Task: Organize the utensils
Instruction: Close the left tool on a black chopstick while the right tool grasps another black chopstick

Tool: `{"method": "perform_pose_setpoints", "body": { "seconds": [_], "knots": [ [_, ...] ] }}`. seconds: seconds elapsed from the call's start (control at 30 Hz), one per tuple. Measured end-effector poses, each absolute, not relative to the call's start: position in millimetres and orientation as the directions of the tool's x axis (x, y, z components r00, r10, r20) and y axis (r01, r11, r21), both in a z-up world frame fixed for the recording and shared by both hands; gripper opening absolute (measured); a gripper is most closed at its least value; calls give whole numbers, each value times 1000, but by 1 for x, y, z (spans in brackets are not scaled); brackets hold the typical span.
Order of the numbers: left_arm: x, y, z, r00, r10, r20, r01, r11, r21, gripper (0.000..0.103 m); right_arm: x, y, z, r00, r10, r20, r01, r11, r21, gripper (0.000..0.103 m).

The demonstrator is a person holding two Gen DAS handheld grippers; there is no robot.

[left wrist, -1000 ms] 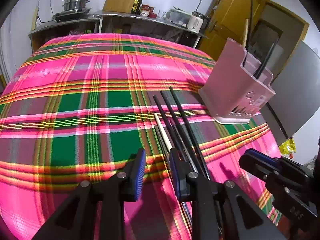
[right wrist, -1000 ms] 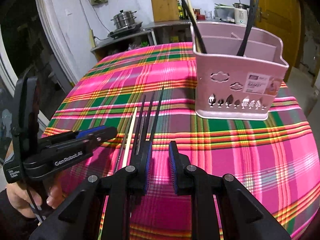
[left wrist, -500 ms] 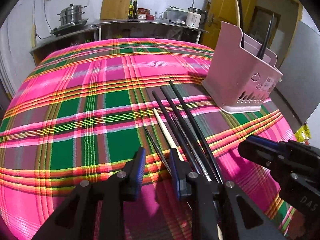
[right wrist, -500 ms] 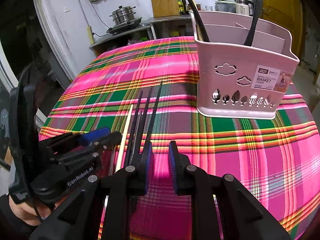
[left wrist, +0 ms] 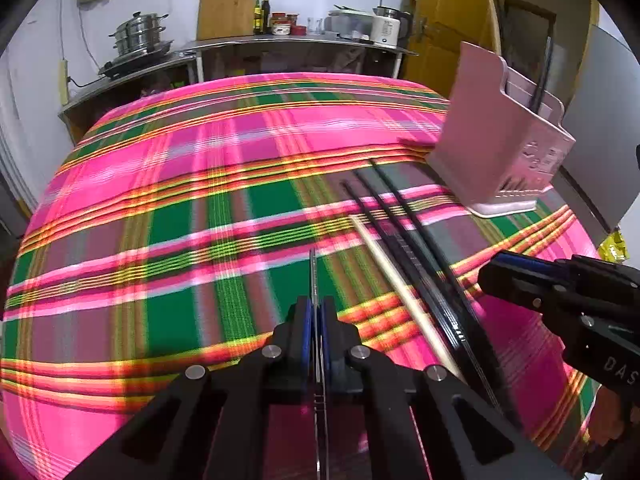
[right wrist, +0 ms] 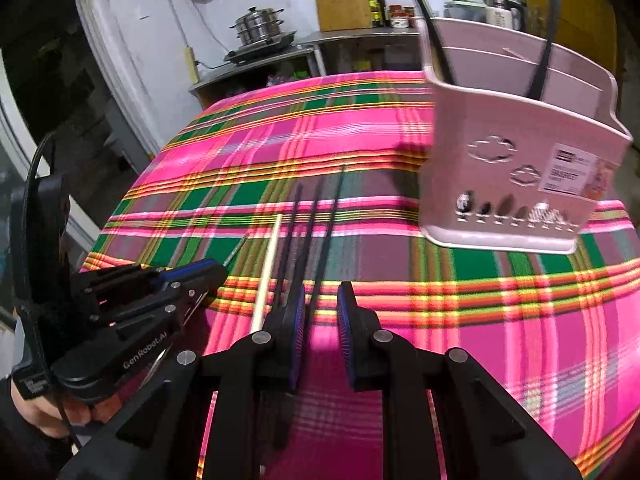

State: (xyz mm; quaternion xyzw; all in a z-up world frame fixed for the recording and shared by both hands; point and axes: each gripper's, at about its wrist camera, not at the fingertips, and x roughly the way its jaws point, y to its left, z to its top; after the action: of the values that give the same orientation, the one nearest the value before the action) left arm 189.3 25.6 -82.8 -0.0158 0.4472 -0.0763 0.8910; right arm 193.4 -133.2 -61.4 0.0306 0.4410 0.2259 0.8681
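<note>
Plaid tablecloth (left wrist: 168, 240); thin metal chopstick (left wrist: 313, 276) clamped between left tongs (left wrist: 315, 332)

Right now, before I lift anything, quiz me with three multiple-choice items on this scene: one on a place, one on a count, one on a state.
1. Where does the pink utensil basket stand against the chopsticks lying on the plaid tablecloth?
A. to their right
B. to their left
C. on top of them

2. How many light wooden chopsticks lie flat among the black chopsticks?
A. none
B. one
C. three

3. What state is the left gripper in?
A. wide open
B. shut on nothing
C. shut on a thin metal chopstick

Answers:
1. A, since the right wrist view shows the basket right of the row.
2. B, since only one pale stick lies beside the black ones.
3. C, since the thin stick runs out from between the closed fingers, while the right gripper is open.
</note>
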Motion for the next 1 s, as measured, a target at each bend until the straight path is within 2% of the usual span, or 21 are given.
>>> {"method": "perform_pose_setpoints", "body": {
  "seconds": [0.1,0.37,0.7,1.0],
  "knots": [
    [190,40,-83,586,-166,-794,106,986,-128,5,198,-123,-64,487,457,-744,-398,875,276,17],
    [188,47,-85,590,-190,-785,92,981,-168,5,219,-104,-79,445,463,-766,-429,861,272,8],
    [189,48,-85,585,-199,-786,78,979,-189,5,226,-105,-85,453,396,-798,-408,889,210,8],
    [202,31,-83,560,-152,-814,113,988,-107,14,228,-92,-85,459,335,-823,-406,903,141,7]
  ]
}}
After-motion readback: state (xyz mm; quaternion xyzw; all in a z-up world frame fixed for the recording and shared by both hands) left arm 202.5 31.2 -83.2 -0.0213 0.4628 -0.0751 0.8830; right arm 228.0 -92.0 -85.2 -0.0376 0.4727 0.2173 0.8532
